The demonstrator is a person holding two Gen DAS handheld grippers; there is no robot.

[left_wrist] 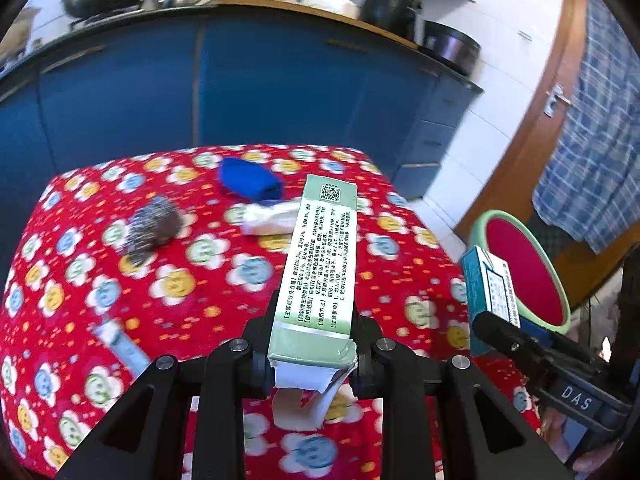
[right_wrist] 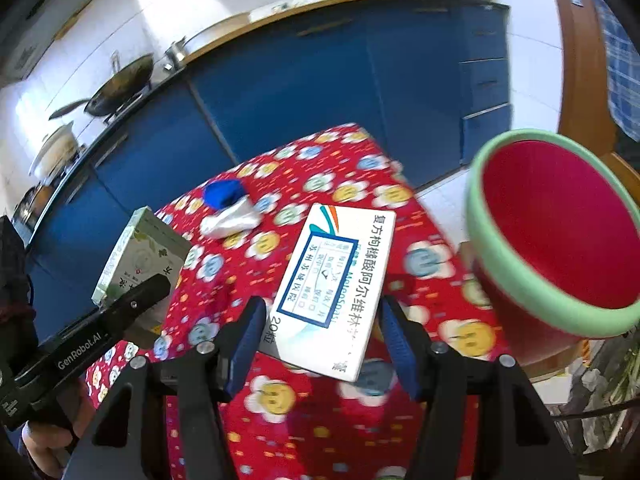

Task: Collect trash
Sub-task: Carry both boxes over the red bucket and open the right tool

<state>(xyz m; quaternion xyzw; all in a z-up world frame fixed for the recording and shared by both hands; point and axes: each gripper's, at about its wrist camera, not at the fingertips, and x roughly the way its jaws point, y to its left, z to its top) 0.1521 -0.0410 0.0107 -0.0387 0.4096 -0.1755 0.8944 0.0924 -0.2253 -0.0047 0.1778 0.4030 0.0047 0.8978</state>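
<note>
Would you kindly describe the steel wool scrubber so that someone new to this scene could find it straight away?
Start at the table with the red flowered cloth, in front of the blue kitchen cabinets. On the left part of the cloth, seen from the left wrist camera, lies the steel wool scrubber. It is a grey, wiry metallic ball, unlike the smooth blue object and crumpled white paper to its right.

Soft printed cloth (left_wrist: 192, 300) covers the tabletop ahead of the hand-held gripper, matt and slightly fuzzy. Pale green carton (left_wrist: 320, 272) between the left fingers: smooth printed cardboard, satin sheen, torn white paper at its near end. White box (right_wrist: 332, 288) between the right fingers: glossy coated card. Beyond the left fingertips, a scouring ball (left_wrist: 154, 228) of rough, wiry metal. Right of it, crumpled white wrapper (left_wrist: 272, 218). Red bin (right_wrist: 560, 232), smooth matt plastic. Gripper fingers (left_wrist: 224, 392): matt black plastic.
</note>
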